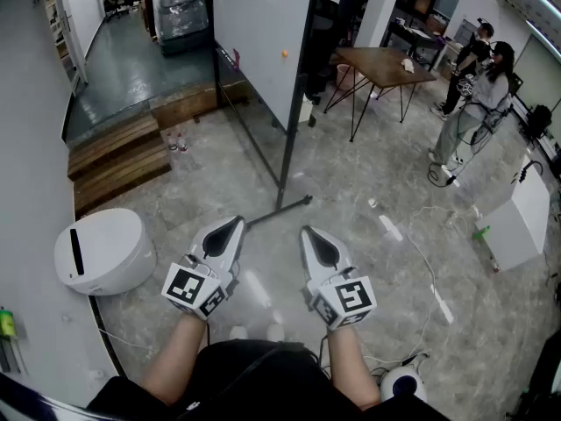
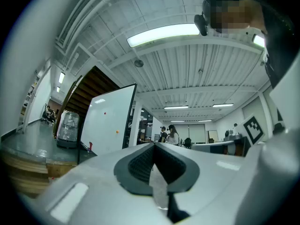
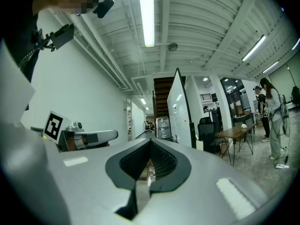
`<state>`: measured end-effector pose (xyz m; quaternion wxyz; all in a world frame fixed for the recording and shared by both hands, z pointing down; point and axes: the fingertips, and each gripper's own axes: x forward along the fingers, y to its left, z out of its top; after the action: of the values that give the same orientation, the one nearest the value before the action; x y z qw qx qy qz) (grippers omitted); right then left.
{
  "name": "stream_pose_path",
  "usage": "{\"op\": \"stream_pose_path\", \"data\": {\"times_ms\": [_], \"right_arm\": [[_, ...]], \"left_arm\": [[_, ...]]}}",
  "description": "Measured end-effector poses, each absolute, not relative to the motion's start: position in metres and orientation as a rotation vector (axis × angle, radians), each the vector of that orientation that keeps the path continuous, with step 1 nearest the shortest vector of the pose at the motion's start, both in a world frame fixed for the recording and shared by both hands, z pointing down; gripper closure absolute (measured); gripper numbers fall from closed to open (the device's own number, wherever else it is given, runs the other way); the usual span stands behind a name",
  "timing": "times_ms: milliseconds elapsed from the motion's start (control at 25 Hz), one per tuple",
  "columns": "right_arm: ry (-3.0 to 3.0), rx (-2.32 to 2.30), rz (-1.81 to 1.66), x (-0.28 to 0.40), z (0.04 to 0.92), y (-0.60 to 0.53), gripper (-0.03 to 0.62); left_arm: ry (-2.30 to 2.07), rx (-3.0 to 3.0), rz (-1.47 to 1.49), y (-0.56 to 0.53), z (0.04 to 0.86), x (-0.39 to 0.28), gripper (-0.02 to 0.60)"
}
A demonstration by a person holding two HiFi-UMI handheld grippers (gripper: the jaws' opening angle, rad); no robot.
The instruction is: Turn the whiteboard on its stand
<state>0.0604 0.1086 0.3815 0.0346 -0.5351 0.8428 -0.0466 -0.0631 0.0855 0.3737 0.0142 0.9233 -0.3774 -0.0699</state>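
Whiteboard (image 1: 263, 42) is seen ahead, well apart from left gripper (image 1: 230, 227) & right gripper (image 1: 312, 234), both clenched on nothing; stand foot (image 1: 285, 207) could be kicked & board tipped if approached w/o care.

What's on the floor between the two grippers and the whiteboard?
Head view: only bare floor and the stand's black foot bar separate the left gripper and right gripper from the whiteboard.

1 whiteboard (image 1: 259, 42), 2 grippers (image 1: 238, 220) (image 1: 306, 229)
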Motion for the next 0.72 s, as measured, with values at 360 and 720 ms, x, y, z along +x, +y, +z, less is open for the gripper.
{"op": "stream_pose_path", "data": {"times_ms": [360,720], "right_arm": [[2.583,-1.578,-0.048,0.062,0.355,0.082,0.586],[2.545,-1.537,-0.091,0.082,0.356,0.079,0.586]], "left_arm": [[-1.184,2.873,-0.231,0.057,0.353,-0.038,0.580],[-1.203,2.844,-0.211,0.057,0.361,-0.019,0.588]]}}
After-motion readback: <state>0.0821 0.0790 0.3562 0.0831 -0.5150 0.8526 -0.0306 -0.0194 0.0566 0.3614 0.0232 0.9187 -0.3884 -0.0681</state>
